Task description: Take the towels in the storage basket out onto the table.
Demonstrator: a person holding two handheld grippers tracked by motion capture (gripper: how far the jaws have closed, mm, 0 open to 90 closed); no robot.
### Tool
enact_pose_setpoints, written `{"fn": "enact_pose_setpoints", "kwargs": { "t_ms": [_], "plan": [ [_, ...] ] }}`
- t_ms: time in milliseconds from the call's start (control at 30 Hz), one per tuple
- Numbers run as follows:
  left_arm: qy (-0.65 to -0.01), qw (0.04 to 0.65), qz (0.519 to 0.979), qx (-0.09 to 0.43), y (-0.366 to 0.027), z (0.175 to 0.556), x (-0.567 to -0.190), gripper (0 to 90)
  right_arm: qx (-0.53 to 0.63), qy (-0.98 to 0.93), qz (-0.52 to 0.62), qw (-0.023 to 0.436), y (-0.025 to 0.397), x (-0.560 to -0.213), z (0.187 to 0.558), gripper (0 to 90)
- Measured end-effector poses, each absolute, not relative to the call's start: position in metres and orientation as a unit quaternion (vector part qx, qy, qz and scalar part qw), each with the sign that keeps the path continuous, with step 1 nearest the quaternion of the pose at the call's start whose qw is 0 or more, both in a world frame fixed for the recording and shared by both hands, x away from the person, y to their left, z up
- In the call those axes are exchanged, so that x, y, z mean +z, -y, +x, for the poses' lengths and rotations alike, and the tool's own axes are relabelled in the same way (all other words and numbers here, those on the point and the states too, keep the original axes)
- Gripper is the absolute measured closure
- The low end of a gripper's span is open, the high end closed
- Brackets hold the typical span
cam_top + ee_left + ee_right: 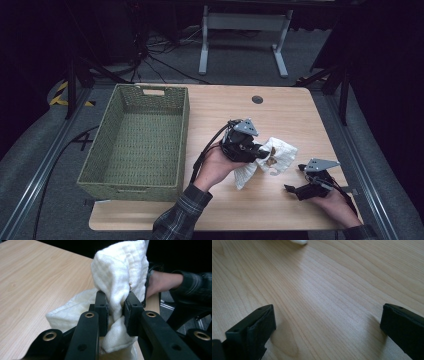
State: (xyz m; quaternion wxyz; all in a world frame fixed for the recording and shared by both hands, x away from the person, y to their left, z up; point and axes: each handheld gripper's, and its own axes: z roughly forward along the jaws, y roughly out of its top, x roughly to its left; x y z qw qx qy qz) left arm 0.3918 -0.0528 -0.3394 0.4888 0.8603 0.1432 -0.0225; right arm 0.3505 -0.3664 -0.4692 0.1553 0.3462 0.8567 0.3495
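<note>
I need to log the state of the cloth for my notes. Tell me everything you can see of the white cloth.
The white cloth is a soft, crumpled piece with a woven, waffle-like texture and a brownish mark near its middle. The left gripper is shut on a bunched fold of it, so part stands up above the jaws while the rest trails down onto the wooden table. It lies right of the green woven basket, apart from it. The right gripper rests open nearby on the table, not touching it.

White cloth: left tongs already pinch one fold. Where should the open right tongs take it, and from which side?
Take the white cloth at its loose edge nearest the right tongs, coming in low from that side. That part likely lies slack on the table, away from the fold pinched in the left tongs.
</note>
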Motion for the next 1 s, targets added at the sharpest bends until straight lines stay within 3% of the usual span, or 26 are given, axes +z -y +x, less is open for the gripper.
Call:
{"fn": "enact_pose_setpoints", "kwargs": {
  "t_ms": [567, 800, 1000],
  "plan": [
    [-0.159, 0.435, 0.885, -0.054, 0.079, 0.403, -0.418, 75.2, 0.348, -0.859, 0.342, 0.154, 0.367, -0.469, 0.351, 0.5],
    [-0.161, 0.396, 0.903, -0.043, 0.088, 0.407, -0.441, 74.2, 0.350, -0.860, 0.338, 0.152, 0.368, -0.469, 0.349, 0.5],
    [-0.165, 0.381, 0.909, -0.040, 0.095, 0.404, -0.451, 63.9, 0.343, -0.868, 0.328, 0.147, 0.368, -0.466, 0.348, 3.0]
  ]
}}
